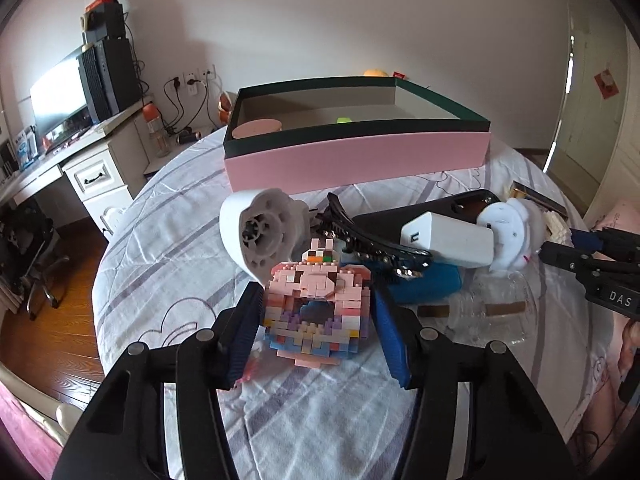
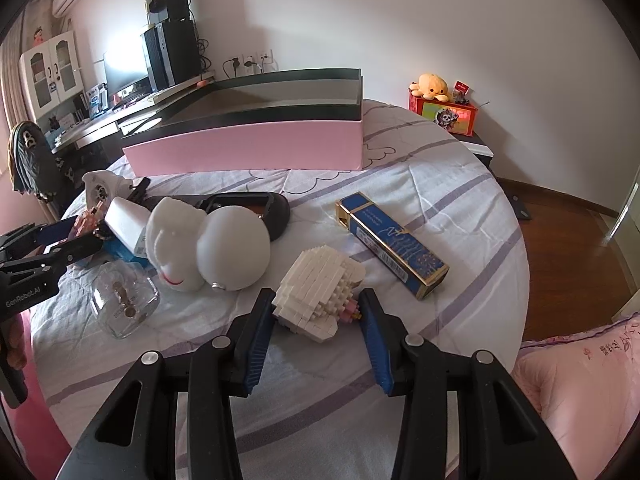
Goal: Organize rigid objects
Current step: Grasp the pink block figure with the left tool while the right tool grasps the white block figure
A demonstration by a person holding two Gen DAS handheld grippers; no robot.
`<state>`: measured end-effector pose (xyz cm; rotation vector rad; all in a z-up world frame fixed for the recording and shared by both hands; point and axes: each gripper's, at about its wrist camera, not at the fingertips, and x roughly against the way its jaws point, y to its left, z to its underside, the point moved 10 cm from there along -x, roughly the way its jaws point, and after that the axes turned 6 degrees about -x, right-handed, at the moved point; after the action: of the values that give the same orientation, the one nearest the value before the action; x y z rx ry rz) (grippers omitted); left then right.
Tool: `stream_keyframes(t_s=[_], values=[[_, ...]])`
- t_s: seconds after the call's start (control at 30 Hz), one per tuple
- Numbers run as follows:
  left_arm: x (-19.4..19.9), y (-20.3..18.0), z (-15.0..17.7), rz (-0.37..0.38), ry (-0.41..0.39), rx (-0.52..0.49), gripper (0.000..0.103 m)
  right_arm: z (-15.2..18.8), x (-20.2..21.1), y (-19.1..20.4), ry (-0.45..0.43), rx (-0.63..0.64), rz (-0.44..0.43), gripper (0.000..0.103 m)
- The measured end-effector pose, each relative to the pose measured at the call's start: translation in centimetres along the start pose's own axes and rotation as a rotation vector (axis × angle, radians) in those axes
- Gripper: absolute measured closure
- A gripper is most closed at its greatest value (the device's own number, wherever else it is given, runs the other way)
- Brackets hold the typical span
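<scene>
My left gripper [image 1: 316, 304] is open around a pink brick-built donut [image 1: 316, 304] lying on the bed; its pads flank the model, and I cannot tell if they touch. My right gripper [image 2: 316, 308] is open around a white brick-built figure [image 2: 320, 292], its pads close to both sides. A pink box with a dark rim [image 1: 356, 156] stands open behind the pile and holds a pink cup [image 1: 256, 128] and a green item [image 1: 343, 120]. The box also shows in the right wrist view [image 2: 248, 144].
The bed pile holds a white round device [image 1: 256, 236], a black hair clip [image 1: 372, 240], a white charger [image 1: 448, 240], a white plush [image 2: 208, 244], a black case [image 2: 256, 204], a glass bottle [image 2: 124, 304] and a blue-gold box [image 2: 392, 244]. A desk [image 1: 60, 152] stands left.
</scene>
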<state>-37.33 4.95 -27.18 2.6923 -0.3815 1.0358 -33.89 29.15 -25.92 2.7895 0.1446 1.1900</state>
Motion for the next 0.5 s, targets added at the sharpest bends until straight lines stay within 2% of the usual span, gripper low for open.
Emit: stream_keyframes(t_s=[0.5], values=[[3.8,-0.4,-0.2,0.052,-0.057,0.043,0.047,-0.1,2.6,1.5,-0.030,0.019,-0.022,0.059]])
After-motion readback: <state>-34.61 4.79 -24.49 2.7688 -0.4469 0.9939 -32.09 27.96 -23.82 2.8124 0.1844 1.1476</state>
